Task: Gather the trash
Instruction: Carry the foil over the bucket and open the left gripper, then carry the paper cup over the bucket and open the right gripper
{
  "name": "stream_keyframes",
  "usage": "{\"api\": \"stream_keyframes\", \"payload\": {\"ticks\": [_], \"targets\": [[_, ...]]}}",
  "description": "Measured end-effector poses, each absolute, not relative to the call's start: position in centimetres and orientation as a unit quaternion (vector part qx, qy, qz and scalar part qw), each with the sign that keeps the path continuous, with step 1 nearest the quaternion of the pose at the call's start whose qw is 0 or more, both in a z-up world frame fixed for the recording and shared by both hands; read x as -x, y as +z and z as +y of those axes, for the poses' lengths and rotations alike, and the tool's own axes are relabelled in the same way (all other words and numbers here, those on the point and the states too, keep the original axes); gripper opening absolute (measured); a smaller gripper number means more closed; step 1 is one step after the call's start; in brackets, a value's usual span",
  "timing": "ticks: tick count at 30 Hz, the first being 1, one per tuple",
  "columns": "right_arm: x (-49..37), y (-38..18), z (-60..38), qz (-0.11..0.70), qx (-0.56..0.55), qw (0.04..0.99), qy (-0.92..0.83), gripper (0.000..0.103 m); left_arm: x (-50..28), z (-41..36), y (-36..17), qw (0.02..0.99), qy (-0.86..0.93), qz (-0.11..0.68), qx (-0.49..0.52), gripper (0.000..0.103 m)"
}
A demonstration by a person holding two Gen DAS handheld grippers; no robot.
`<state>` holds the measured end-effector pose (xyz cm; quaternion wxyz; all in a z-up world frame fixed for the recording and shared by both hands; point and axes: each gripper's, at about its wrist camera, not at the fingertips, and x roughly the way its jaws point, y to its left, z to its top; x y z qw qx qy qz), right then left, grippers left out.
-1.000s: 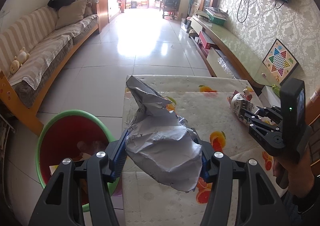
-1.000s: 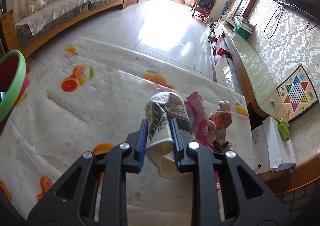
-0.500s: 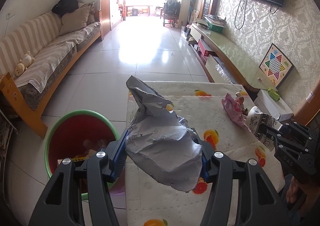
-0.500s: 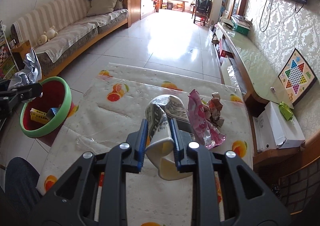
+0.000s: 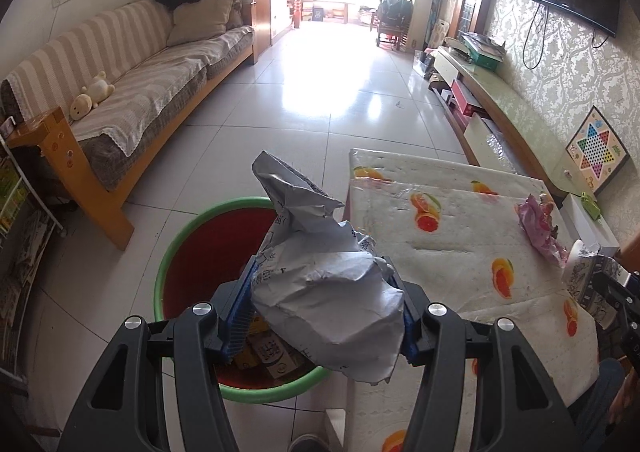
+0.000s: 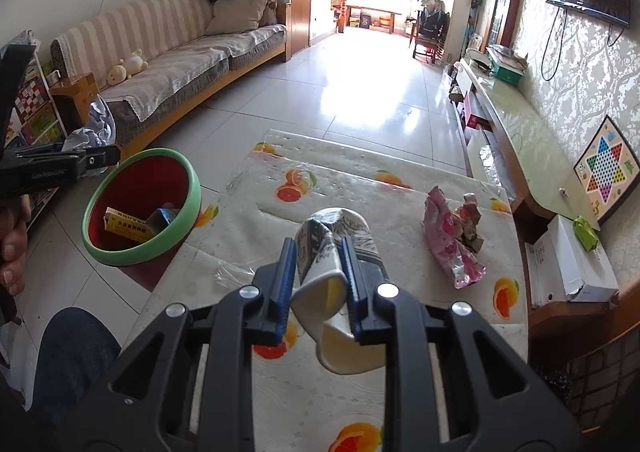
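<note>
Beside the fruit-print table, we had swung the left gripper, clamped on crumpled grey paper, over the green bin, ready to drop, while the right gripper pinched a squashed paper cup above the table's near end.

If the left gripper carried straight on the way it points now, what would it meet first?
Most likely the bin: the left gripper, shut on crumpled paper, aims down into its red inside, though depth is hard to judge.
</note>
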<state>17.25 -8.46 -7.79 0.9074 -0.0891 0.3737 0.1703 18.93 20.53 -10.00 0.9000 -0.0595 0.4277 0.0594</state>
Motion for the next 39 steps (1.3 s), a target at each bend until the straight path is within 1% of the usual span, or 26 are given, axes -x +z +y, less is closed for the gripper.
{"api": "stream_keyframes", "payload": {"ticks": [7, 9, 10, 11, 13, 20, 29, 33, 39], "targets": [[-16.7, -6.9, -4.5, 0.367, 0.1, 0.902, 0.204, 0.023, -21.5, 25.6, -12.7, 0.887, 0.093, 0.447, 0.064, 0.056], [-16.6, -6.6, -3.6, 0.364, 0.101, 0.901, 0.213, 0.023, -22.4, 26.4, -13.3, 0.884, 0.097, 0.454, 0.063, 0.06], [-16.6, -6.5, -3.2, 0.363, 0.102, 0.901, 0.215, 0.023, -22.8, 26.7, -13.6, 0.882, 0.1, 0.456, 0.063, 0.064], [-16.5, -6.4, -2.7, 0.36, 0.107, 0.901, 0.216, 0.023, -23.1, 26.9, -13.9, 0.88, 0.105, 0.46, 0.061, 0.077], [-16.5, -6.3, -1.9, 0.36, 0.109, 0.899, 0.222, 0.023, -23.2, 27.1, -13.9, 0.882, 0.114, 0.453, 0.058, 0.089], [-17.1, -6.4, 1.6, 0.362, 0.111, 0.891, 0.252, 0.023, -21.2, 27.8, -13.4, 0.892, 0.114, 0.434, 0.06, 0.09], [-19.0, -7.7, 8.4, 0.361, 0.101, 0.874, 0.31, 0.023, -16.1, 32.1, -12.9, 0.89, 0.138, 0.427, 0.075, 0.091], [-20.1, -8.6, 11.9, 0.361, 0.104, 0.868, 0.325, 0.023, -14.2, 34.4, -12.0, 0.891, 0.158, 0.417, 0.082, 0.091], [-22.6, -11.3, 16.6, 0.386, 0.096, 0.858, 0.325, 0.023, -11.7, 36.8, -10.6, 0.896, 0.174, 0.4, 0.088, 0.093]]}}
